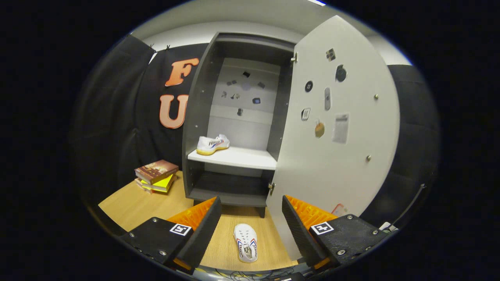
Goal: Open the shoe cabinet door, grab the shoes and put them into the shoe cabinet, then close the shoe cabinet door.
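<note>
The shoe cabinet [201, 117] stands ahead with its pale door [336, 156] swung wide open to the right. One white shoe [212, 144] with a yellow sole rests at the left of the cabinet's white shelf [242, 159]. A second white shoe [246, 242] lies on the wooden floor, low between my fingers and in front of the cabinet. My gripper [250, 205] is open, with nothing held between its fingers.
A stack of books [156, 175] sits on the wooden floor [133, 203] left of the cabinet. The open door's lower edge reaches close to my right finger. Black cloth walls stand behind and to both sides. Cables lie near the floor's front edge.
</note>
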`<state>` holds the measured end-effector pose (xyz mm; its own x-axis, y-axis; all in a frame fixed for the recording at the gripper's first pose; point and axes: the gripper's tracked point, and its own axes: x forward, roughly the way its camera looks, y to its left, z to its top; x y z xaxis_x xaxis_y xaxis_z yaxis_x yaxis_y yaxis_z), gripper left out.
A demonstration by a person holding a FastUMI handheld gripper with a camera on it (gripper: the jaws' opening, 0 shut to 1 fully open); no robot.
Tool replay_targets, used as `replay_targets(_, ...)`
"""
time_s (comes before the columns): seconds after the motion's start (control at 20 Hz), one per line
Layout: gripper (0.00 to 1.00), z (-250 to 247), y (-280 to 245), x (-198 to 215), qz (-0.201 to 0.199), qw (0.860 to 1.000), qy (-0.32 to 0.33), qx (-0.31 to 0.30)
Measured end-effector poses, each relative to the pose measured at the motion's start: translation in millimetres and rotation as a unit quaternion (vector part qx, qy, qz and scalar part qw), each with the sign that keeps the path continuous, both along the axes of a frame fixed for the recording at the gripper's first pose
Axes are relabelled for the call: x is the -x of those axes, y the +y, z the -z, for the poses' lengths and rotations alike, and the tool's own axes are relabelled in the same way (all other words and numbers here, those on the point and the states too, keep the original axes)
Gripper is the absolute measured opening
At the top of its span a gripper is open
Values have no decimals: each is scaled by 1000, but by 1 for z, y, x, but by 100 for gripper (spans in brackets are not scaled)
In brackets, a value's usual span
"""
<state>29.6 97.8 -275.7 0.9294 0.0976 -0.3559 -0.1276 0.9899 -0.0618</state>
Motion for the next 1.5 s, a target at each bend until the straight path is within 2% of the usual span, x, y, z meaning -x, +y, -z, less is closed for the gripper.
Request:
replay_targets(0.4, 95, 170, 26, 2, -47, 989, 131, 54)
replay_targets(0.65, 86, 242, 25, 4, -37, 976, 210, 48)
replay_targets(0.8, 72, 267, 23, 4, -36, 970, 238, 40)
replay_targets(1.05, 58, 308, 27, -1, -46, 958, 282, 37)
replay_targets(1.15, 46, 321, 21, -6, -41, 954, 292, 47)
replay_targets(1.2, 36, 322, 20, -7, -40, 954, 294, 45)
replay_targets(1.3, 18, 322, 25, -9, -47, 954, 295, 21)
replay_targets(1.35, 15, 321, 26, -8, -49, 953, 299, 7)
replay_targets(1.4, 4, 321, 26, -8, -46, 952, 303, -2)
replay_targets(1.5, 0, 313, 28, -10, -40, 954, 298, -8)
